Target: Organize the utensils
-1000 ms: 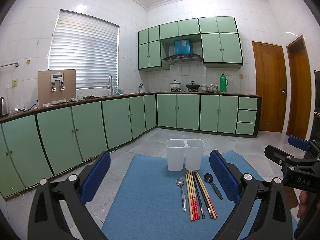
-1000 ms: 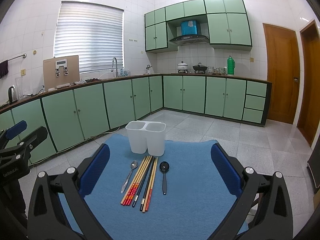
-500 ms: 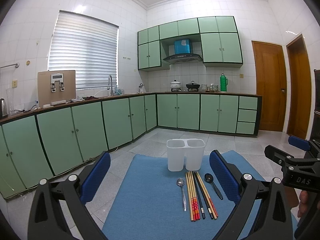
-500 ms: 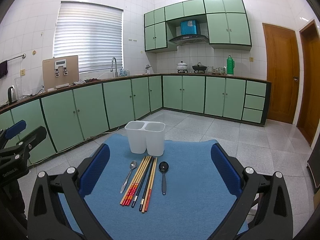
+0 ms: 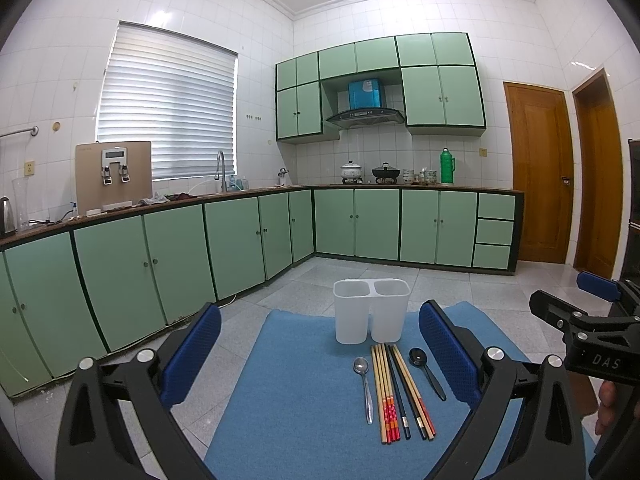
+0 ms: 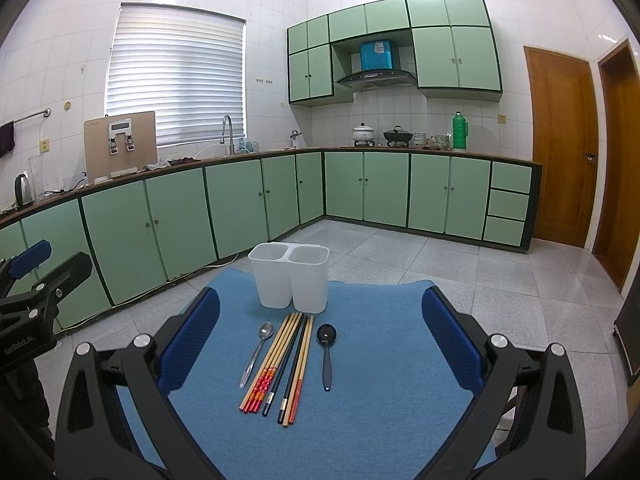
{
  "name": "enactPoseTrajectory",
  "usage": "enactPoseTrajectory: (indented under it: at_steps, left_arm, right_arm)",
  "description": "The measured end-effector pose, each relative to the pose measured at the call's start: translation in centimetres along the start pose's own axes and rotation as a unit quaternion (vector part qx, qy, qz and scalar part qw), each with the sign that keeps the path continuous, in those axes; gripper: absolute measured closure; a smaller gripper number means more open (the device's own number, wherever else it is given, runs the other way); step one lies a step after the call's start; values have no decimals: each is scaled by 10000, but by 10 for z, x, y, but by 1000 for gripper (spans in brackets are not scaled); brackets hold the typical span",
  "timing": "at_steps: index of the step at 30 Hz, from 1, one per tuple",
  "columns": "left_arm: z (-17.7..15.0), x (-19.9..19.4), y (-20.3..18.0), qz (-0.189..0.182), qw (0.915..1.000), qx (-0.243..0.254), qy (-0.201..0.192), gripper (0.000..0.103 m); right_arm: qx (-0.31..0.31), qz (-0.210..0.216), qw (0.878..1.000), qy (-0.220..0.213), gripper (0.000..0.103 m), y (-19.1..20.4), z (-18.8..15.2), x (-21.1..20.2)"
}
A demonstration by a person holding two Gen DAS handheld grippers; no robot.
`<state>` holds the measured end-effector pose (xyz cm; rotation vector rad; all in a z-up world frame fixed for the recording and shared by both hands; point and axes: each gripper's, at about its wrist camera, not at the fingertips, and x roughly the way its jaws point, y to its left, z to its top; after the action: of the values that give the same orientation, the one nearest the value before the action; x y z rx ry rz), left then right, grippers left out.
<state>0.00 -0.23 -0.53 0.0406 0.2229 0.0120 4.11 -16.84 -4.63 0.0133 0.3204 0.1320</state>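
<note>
Almost nothing has changed over the last second: both views are nearly the same as before, with only a very small drift of the cameras. I judge from this that the sorting has not started yet.

The blue mat lies on the surface and carries all the task's things. At its far edge stands the white two-compartment holder, upright, and both of its compartments look empty. Just in front of the holder the utensils lie in a row, handles toward the cameras. In the middle is the bundle of chopsticks, packed side by side; some have red patterned ends and one is dark. To its left lies the metal spoon, and to its right the black spoon, each slightly apart from the bundle.

The left tool is released, its blue pads wide apart and holding nothing, above the near part of the mat. The right tool is also spread wide and empty, with the utensils showing between its pads.

Every utensil is still to be picked and placed in the holder.
</note>
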Motion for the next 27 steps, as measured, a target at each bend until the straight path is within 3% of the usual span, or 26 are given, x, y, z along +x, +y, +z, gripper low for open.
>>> enactPoseTrajectory:
  at_steps: [20, 27]
  left_arm:
    - [0, 14, 0, 17, 9999, 21, 151, 6]
    - [-12, 53, 7, 85, 9983, 10, 573, 6]
  right_arm:
    - [35, -65, 9998, 162, 5, -4, -6, 15]
    - [117, -280, 9979, 575, 5, -13, -17, 54]
